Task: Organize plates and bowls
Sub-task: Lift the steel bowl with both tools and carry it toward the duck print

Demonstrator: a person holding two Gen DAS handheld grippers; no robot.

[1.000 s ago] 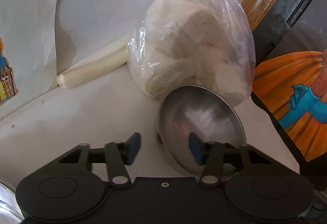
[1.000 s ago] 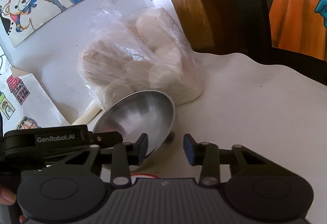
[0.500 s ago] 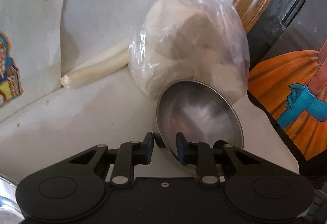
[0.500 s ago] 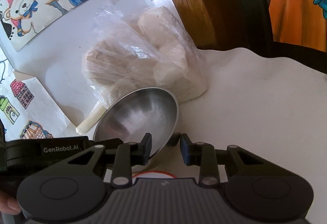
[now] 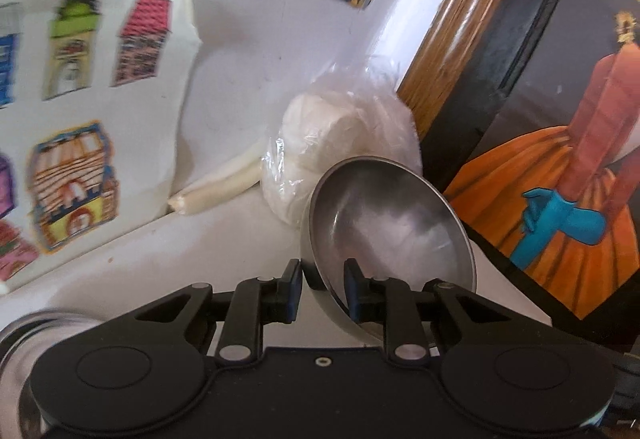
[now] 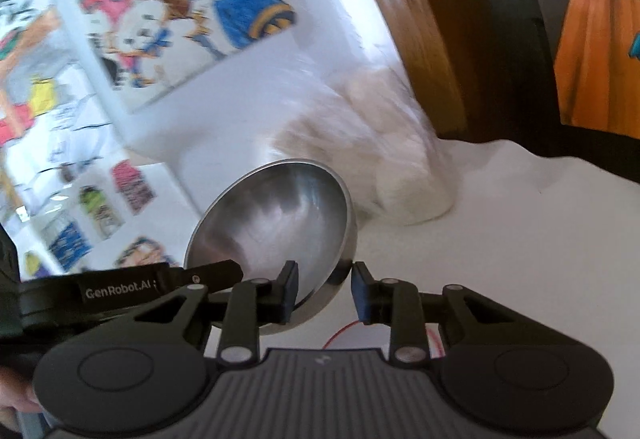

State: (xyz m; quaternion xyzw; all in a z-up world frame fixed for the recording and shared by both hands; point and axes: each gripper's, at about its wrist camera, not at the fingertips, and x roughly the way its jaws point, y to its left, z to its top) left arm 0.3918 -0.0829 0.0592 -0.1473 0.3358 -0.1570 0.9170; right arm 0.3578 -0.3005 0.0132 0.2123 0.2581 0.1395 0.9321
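A small steel bowl (image 5: 384, 223) is held tilted above the white table, its hollow facing the cameras. My left gripper (image 5: 323, 289) is shut on its near left rim. It also shows in the right wrist view (image 6: 276, 223). My right gripper (image 6: 325, 291) is shut on the bowl's right rim, one finger inside and one outside. The left gripper's body (image 6: 120, 287) shows at the left of that view.
A clear plastic bag of white lumps (image 5: 340, 135) lies behind the bowl against the wall. A white roll (image 5: 220, 187) lies left of it. Cartoon stickers (image 5: 72, 191) cover the wall. A wooden frame (image 5: 460, 23) and dark painted panel (image 5: 568, 175) stand right. Another steel rim (image 5: 24, 335) shows bottom left.
Both grippers closed on the bowl's rim and lifted it. The bag and table have dropped lower in view, showing more of the stickered wall.
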